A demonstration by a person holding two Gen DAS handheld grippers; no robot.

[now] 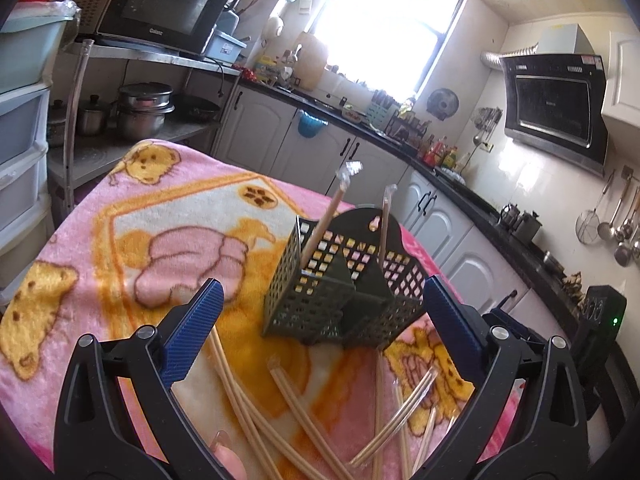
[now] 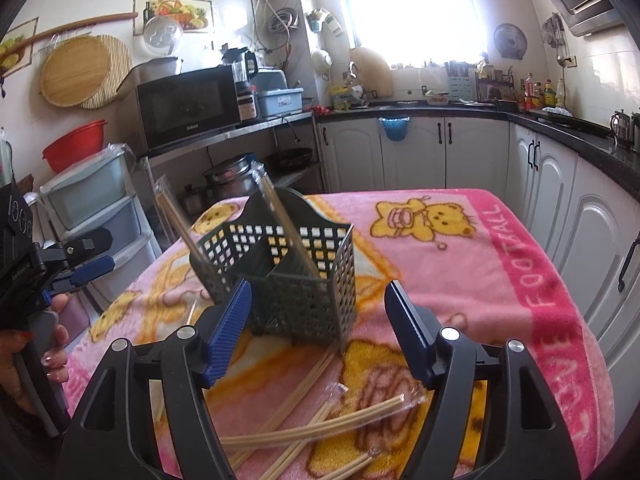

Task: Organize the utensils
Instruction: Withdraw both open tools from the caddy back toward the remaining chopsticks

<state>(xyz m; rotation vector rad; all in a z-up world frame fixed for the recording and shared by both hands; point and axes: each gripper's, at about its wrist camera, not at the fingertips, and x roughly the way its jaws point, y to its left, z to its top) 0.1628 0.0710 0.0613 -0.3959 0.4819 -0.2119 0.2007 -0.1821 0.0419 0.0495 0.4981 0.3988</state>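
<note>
A dark green perforated utensil basket (image 1: 344,300) (image 2: 288,272) stands on the pink bear blanket (image 1: 100,248) (image 2: 480,264). Two wrapped chopstick pairs (image 1: 324,228) (image 2: 288,224) lean upright in it. Several more wrapped chopstick pairs (image 1: 296,412) (image 2: 320,424) lie loose on the blanket in front of it. My left gripper (image 1: 322,300) is open and empty, above the loose pairs, with the basket between its fingertips. My right gripper (image 2: 318,308) is open and empty, just in front of the basket. The left gripper also shows at the left edge of the right wrist view (image 2: 86,268).
Plastic drawers (image 2: 96,208) and a metal rack with pots (image 1: 140,112) and a microwave (image 2: 188,104) stand beyond the blanket's far-left side. White kitchen cabinets (image 2: 460,152) run behind and to the right. A small black device (image 1: 600,316) stands at the blanket's right.
</note>
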